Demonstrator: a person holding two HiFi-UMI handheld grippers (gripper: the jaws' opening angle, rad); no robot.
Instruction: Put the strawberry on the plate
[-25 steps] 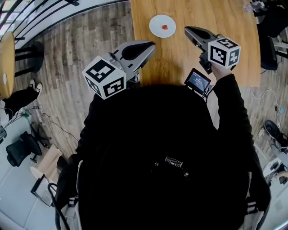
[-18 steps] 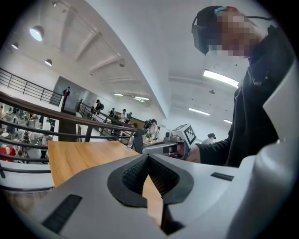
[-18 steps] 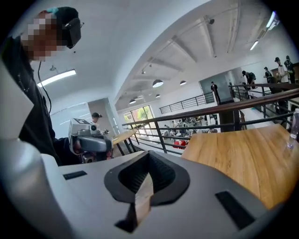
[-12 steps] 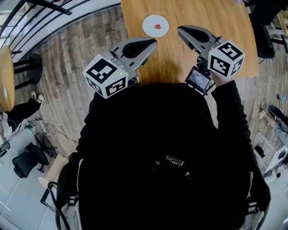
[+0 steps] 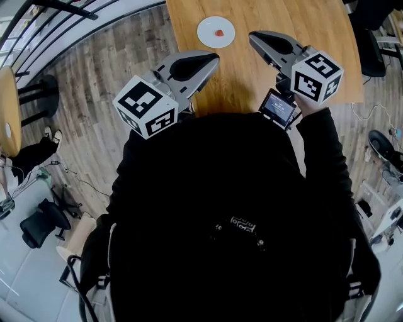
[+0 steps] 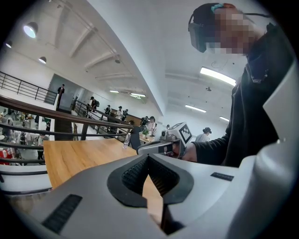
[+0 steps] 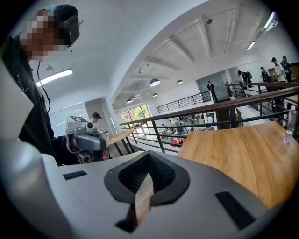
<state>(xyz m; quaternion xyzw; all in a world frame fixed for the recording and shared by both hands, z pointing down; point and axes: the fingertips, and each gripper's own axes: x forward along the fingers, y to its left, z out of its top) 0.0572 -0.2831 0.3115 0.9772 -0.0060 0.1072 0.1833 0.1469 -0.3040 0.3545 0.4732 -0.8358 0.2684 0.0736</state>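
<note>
A small red strawberry (image 5: 219, 33) lies on a white round plate (image 5: 211, 25) at the far side of the wooden table (image 5: 315, 38). My left gripper (image 5: 213, 59) hovers at the table's near edge, below and left of the plate, jaws shut and empty. My right gripper (image 5: 254, 36) is held to the right of the plate, also shut with nothing in it. In the left gripper view the pads (image 6: 140, 170) meet over bare tabletop, and the right gripper (image 6: 159, 147) shows ahead. The right gripper view shows its pads (image 7: 158, 172) closed together and the left gripper (image 7: 88, 138) opposite.
Wooden floor and a black railing (image 5: 75, 19) lie left of the table. A second round table (image 5: 7, 82) and office chairs (image 5: 34, 223) stand far left. A clear bottle (image 6: 126, 140) stands at the table's far end. A small screen (image 5: 278, 108) hangs under my right gripper.
The plate with the strawberry has slid left and slightly up in the head view as the camera shifted. Both grippers stay shut and nearly where they were.
</note>
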